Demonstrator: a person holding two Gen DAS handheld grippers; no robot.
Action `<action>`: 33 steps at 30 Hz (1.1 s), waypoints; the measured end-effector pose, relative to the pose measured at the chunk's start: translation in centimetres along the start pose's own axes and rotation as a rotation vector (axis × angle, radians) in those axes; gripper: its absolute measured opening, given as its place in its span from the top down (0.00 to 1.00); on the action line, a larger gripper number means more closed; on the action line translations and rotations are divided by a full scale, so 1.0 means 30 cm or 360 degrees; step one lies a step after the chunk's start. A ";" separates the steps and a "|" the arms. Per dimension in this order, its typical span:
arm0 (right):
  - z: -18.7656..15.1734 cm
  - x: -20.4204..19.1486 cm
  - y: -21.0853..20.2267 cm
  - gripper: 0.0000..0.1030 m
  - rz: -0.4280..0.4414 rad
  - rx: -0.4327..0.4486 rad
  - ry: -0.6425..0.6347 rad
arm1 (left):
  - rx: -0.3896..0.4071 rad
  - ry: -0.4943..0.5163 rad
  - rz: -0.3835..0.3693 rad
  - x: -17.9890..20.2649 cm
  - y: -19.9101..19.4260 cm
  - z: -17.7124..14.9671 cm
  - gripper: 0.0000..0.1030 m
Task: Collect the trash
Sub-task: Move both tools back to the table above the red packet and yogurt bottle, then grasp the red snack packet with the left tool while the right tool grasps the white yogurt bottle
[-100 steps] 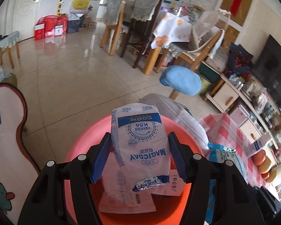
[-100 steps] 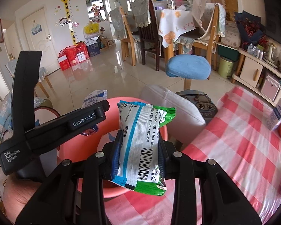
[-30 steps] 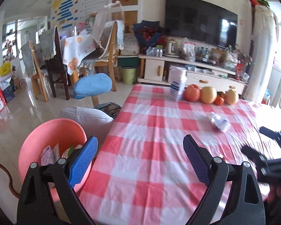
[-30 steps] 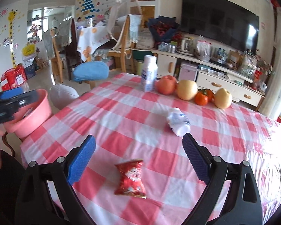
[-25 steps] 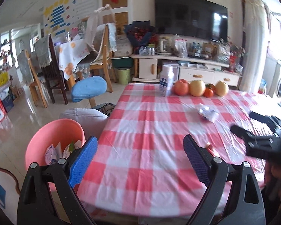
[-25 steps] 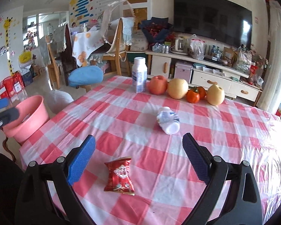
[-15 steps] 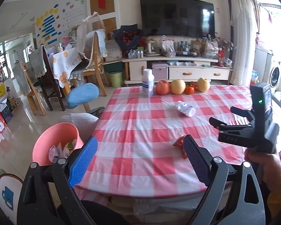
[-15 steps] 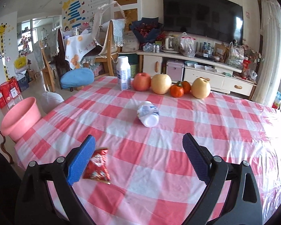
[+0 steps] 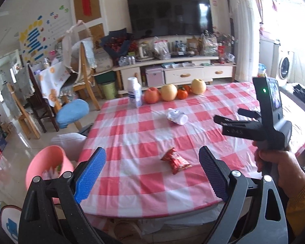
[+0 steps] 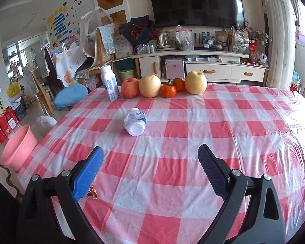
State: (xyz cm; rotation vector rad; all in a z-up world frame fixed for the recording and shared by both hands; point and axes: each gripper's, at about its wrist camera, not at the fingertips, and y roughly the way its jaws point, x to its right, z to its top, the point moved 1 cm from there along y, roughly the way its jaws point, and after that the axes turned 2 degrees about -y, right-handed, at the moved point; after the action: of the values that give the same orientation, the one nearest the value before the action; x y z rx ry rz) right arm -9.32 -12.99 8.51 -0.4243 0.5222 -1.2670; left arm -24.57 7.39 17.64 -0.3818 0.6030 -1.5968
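Left wrist view: pink basin (image 9: pixel 43 160) beside the table's left edge, red snack wrapper (image 9: pixel 175 160) near the table's (image 9: pixel 203 109) front edge, crushed white bottle (image 9: pixel 177 117) mid-table. Both grippers (image 9: pixel 151 171) (image 10: pixel 150 169) hang wide open, empty; likely next, a wrapper pickup. Right wrist view hides most of the wrapper behind a finger.

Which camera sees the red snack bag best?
The left wrist view: the whole red snack bag lies in plain sight on the checked tablecloth. In the right wrist view only a corner peeks out behind the blue pad of that tool.
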 end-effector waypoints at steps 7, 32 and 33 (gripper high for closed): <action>0.015 -0.006 0.030 0.08 -0.0020 -0.0018 -0.0023 | -0.0028 -0.0004 -0.0106 0.032 0.058 -0.003 0.11; 0.125 0.028 0.444 0.08 0.0164 -0.0311 -0.0104 | -0.0579 -0.0387 -0.0409 0.009 0.636 -0.043 0.11; 0.133 0.029 0.468 0.08 0.0187 -0.0314 -0.0092 | -0.0594 -0.0411 -0.0400 0.006 0.649 -0.052 0.11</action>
State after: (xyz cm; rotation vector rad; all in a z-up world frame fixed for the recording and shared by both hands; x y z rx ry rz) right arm 4.18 -10.27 3.62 -0.5856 0.6167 -1.0910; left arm -9.74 6.72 4.97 -0.9586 0.6724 -1.6349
